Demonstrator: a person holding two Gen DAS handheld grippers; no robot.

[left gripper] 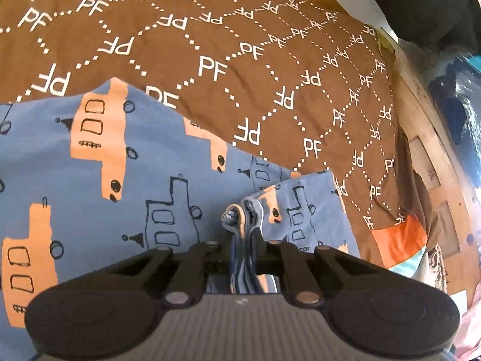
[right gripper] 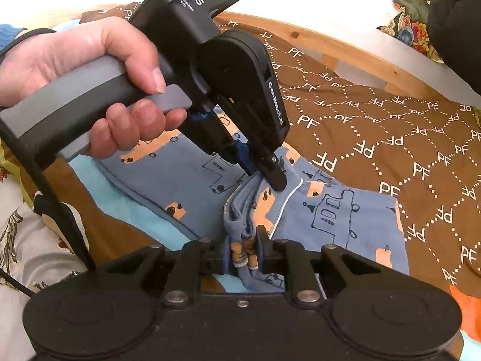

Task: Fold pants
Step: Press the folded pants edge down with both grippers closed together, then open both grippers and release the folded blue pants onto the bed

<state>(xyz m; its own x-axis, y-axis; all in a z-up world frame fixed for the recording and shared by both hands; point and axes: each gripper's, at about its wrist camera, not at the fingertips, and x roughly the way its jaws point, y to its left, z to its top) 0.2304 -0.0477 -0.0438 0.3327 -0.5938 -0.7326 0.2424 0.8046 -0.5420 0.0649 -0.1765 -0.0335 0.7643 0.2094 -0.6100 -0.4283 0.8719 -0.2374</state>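
Blue pants (left gripper: 120,180) printed with orange and outlined trucks lie on a brown bedspread (left gripper: 270,60) marked "PF". My left gripper (left gripper: 244,246) is shut on a bunched, layered edge of the fabric that stands up between its fingers. In the right wrist view the pants (right gripper: 345,219) spread to the right, and my right gripper (right gripper: 244,249) is shut on a gathered hem near the lower middle. Just beyond it, the left gripper (right gripper: 276,177) pinches the same folded edge, held by a person's hand (right gripper: 90,60).
A wooden bed frame (right gripper: 330,42) runs along the far side of the bedspread (right gripper: 390,126), with a dark bulky object (right gripper: 457,24) at the top right. An orange and light blue patch (left gripper: 399,240) marks the bedspread's corner. A patterned sheet (right gripper: 30,240) lies at the lower left.
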